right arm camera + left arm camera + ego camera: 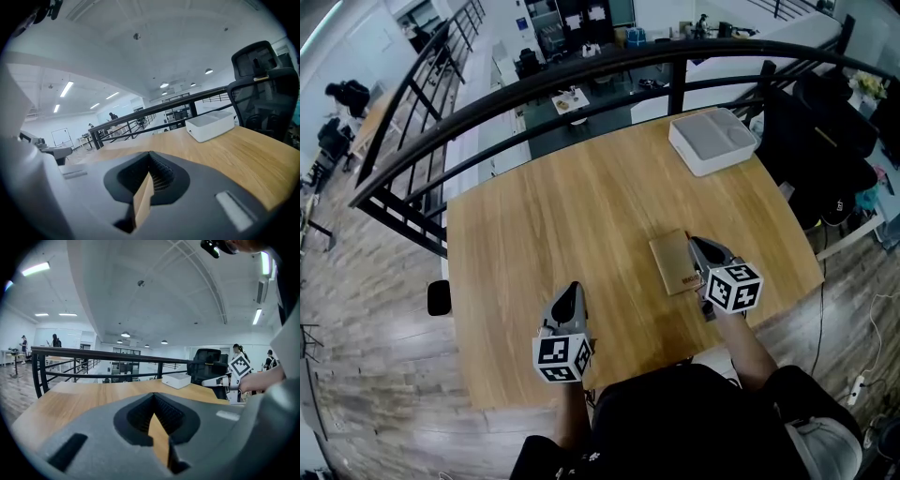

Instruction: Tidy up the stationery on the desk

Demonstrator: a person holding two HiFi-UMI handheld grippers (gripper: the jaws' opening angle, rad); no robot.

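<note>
Notebook (673, 264) flat on desk (581, 206), well apart from white tray (709, 161)

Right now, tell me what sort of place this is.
Probably an open-plan office mezzanine: a wooden desk stands against a black railing overlooking tables on a lower floor, and a black office chair sits beside it.

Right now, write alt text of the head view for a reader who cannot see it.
A person holds two shut grippers above a wooden desk: the right gripper hangs by the right edge of a flat brown notebook, the left gripper over bare wood. A white divided tray sits at the desk's far right corner, with a black railing beyond.
</note>
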